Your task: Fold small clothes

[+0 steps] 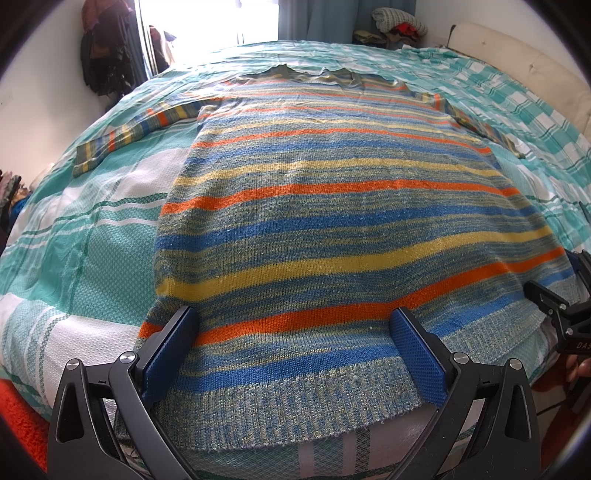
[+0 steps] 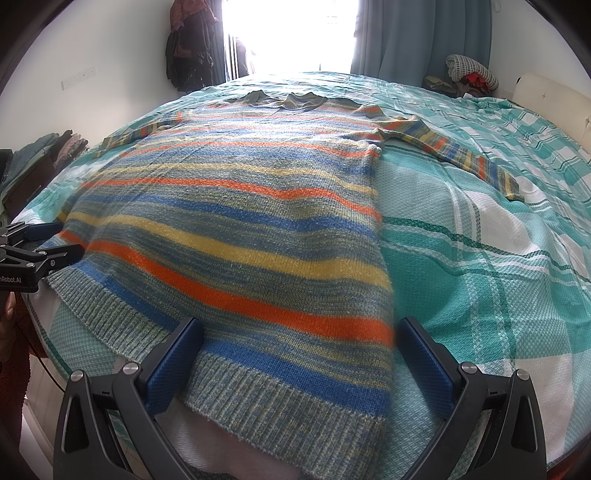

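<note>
A knitted sweater [image 1: 332, 221] with orange, yellow and blue stripes lies flat on the bed, its ribbed hem [image 1: 295, 402] nearest me and its collar [image 1: 306, 75] far away. Both sleeves are spread out, one to the left [image 1: 140, 129] and one to the right [image 2: 461, 151]. My left gripper [image 1: 295, 336] is open and straddles the hem's left corner, blue pads [image 1: 173, 347] on either side. My right gripper [image 2: 303, 350] is open over the hem's right corner [image 2: 332, 398]. Each gripper shows at the edge of the other's view, the right one [image 1: 554, 306] and the left one [image 2: 40, 251].
The bed carries a teal and white checked cover [image 2: 480, 258]. A bright window [image 2: 291, 33] and blue curtains [image 2: 399, 37] stand behind it. Dark clothes hang on the wall [image 2: 188, 55]. A heap of laundry [image 2: 469, 74] sits at the far right corner, beside a cream headboard [image 2: 546, 96].
</note>
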The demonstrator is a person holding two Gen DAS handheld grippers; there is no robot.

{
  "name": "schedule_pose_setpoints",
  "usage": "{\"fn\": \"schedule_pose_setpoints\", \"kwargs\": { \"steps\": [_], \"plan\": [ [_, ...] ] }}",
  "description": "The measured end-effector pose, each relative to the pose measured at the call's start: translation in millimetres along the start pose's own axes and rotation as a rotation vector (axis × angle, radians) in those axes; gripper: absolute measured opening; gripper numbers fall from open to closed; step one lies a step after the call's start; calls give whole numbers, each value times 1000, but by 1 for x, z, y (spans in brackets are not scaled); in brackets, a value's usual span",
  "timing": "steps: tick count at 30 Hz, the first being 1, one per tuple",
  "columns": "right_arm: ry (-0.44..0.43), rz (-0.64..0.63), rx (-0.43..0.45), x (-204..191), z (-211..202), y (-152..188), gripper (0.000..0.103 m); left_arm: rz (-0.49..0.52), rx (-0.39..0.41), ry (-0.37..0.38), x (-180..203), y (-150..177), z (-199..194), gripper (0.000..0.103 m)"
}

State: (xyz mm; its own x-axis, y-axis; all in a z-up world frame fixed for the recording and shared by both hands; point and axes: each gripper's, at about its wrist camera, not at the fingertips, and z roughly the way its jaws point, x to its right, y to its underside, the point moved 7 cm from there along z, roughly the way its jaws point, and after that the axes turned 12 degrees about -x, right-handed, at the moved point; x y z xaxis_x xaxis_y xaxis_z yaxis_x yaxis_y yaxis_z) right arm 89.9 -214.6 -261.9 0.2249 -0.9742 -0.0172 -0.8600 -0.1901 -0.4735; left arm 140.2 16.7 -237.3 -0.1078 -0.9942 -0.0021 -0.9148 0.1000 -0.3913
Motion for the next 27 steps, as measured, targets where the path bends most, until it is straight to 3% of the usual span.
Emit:
{"fn": "schedule_pose_setpoints", "kwargs": {
  "steps": [21, 27],
  "plan": [
    [4, -1, -2, 0, 0, 1, 103, 1, -5, 1, 0, 0, 0, 102],
    [1, -4, -72, 4, -9, 2, 103, 20, -109, 13, 0, 7, -6, 102]
  ]
}}
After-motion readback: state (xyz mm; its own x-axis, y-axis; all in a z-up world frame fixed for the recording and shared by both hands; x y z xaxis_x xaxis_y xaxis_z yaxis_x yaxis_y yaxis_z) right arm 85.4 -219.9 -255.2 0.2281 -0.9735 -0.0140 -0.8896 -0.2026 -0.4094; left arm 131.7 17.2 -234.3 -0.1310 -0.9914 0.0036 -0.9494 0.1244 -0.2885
